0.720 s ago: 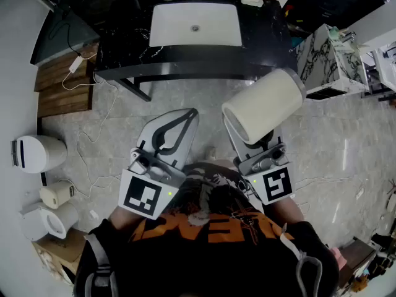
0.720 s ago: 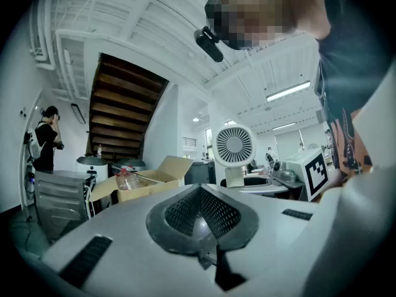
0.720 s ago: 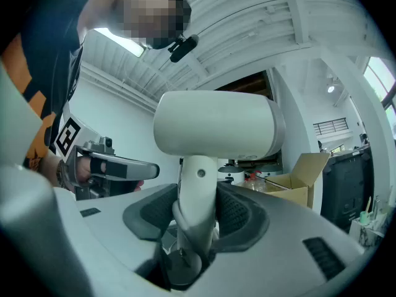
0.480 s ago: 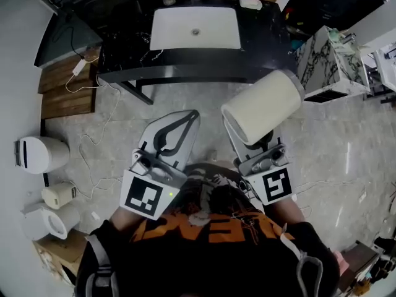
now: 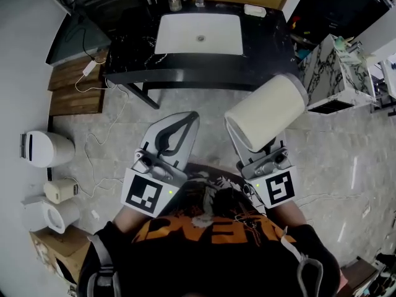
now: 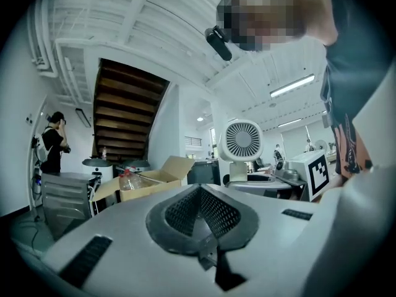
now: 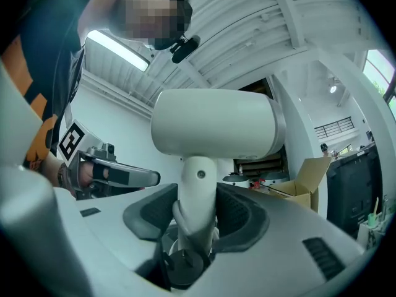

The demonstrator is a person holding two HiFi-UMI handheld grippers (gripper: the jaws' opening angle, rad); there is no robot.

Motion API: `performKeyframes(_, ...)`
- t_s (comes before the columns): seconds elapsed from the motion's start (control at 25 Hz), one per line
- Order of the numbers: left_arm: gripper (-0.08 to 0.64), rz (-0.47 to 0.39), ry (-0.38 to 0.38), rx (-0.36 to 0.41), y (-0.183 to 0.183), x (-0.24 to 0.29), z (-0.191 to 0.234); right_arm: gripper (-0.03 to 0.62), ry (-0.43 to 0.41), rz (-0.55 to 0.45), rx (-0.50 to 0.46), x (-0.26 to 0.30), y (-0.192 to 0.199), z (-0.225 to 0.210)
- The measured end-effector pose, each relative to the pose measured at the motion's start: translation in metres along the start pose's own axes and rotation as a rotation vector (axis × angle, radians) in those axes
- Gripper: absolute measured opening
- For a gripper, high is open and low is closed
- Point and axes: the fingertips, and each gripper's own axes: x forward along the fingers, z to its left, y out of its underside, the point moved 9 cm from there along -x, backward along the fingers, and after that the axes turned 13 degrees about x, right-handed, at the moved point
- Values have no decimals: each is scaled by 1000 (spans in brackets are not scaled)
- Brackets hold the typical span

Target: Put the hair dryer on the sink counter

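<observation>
Between our right gripper [image 7: 197, 226] jaws: the hair dryer [image 7: 213, 129].
We clamp its handle; our left gripper [image 6: 199, 193] jaws meet.

Cool, even light from a ceiling strip light [image 6: 292, 86]; soft sheen on hair dryer [image 7: 213, 122]; fisheye bending, dark vignetted corners

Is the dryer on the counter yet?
No, the right gripper holds the dryer by its handle over the floor, short of the counter.

Left gripper [image 5: 187, 116] closed; right gripper [image 7: 197, 210] clamped.
</observation>
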Motion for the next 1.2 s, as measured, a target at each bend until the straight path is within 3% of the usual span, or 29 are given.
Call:
performKeyframes(0.24,21,23,-31,17,0,-3,1,196,-29,-15,19,6,-2,-2)
performKeyframes(0.52,21,11,-19,-25,17,19,39,196,-26,25,-10,45,8,-21)
performKeyframes(0.84,21,-7,7,-67,56,83,135,196,29,21,-7,138,23,-65)
performKeyframes(1.2,21,-55,100,-83,87,167,246,196,105,49,-38,252,38,-110)
